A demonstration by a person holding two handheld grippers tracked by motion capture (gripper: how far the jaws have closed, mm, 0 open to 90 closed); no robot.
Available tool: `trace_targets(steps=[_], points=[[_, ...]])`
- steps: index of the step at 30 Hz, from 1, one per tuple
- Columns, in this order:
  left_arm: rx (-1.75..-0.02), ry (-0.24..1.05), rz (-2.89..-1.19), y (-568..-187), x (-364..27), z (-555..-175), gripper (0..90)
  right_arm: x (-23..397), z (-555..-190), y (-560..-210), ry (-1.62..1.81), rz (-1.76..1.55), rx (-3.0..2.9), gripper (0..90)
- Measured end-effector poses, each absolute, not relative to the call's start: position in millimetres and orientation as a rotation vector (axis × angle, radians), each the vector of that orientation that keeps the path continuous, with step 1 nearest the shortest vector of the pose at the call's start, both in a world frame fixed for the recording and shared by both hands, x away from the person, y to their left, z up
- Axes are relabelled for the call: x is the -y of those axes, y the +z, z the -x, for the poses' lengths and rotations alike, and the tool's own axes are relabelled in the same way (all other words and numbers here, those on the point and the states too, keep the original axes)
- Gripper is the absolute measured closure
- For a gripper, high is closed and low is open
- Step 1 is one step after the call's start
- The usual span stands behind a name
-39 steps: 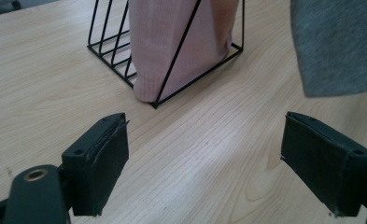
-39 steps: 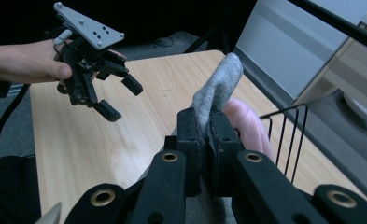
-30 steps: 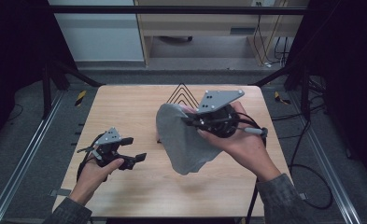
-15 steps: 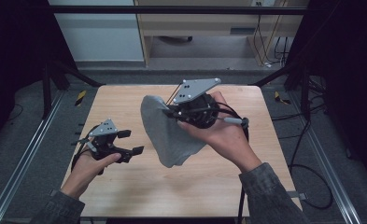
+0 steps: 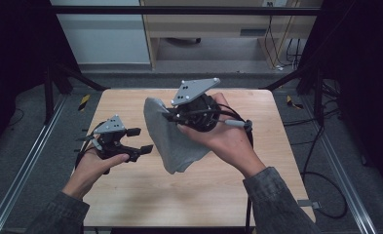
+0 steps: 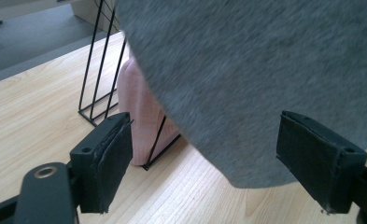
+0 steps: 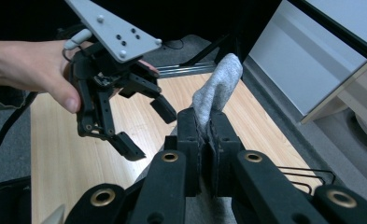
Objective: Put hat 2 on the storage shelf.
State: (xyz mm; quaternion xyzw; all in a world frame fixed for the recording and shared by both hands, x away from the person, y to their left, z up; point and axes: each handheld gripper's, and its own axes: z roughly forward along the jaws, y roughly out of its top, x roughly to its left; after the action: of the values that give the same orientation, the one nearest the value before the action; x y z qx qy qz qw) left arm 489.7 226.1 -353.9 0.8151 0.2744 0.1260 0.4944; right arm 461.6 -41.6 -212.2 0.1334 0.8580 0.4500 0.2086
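Observation:
A grey fleecy cloth hangs above the wooden table from my right gripper, which is shut on its upper edge. In the right gripper view the pads pinch the cloth, and a fold pokes up past them. My left gripper is held in the air just left of the cloth, open. Its jaws have just been closing a little. In the left gripper view the cloth hangs in front of the gripper, with neither pad touching it. The left gripper also appears in the right gripper view.
A black wire rack stands on the table behind the cloth, with a pink folded item leaning in it. Metal rails run along both sides of the table. A cabinet and cables lie beyond the far edge.
My right hand has carried the hanging cloth left and up, toward the left gripper. My left hand has risen a little off the table.

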Motion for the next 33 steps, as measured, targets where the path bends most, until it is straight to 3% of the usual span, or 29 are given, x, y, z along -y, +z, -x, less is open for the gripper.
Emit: trace_targets(steps=[11,14,16,19,21,33], points=[[-0.646,0.271,-1.982,-358.8,-219.5,-501.6,18.9,37.8,-459.1,-213.1,1.26,-0.354,-2.395,85.4],[-0.625,0.223,-1.977,-359.7,-213.4,-501.7,38.3,41.2,-460.3,-215.1,1.264,-0.365,-2.39,85.4],[-0.599,0.236,-1.985,-360.1,-207.5,-499.5,57.9,46.2,-462.1,-218.6,1.264,-0.387,-2.386,85.4],[-0.577,0.232,-2.005,-359.6,-197.8,-496.8,78.6,57.3,-464.9,-225.5,1.264,-0.424,-2.379,85.4],[-0.567,0.23,-2.008,-357.5,-193.0,-494.8,85.9,67.4,-467.0,-231.1,1.261,-0.465,-2.373,85.4],[-0.571,0.309,-2.072,-320.8,-187.2,-491.4,88.1,115.0,-480.9,-241.0,1.301,-0.638,-2.294,85.5]])
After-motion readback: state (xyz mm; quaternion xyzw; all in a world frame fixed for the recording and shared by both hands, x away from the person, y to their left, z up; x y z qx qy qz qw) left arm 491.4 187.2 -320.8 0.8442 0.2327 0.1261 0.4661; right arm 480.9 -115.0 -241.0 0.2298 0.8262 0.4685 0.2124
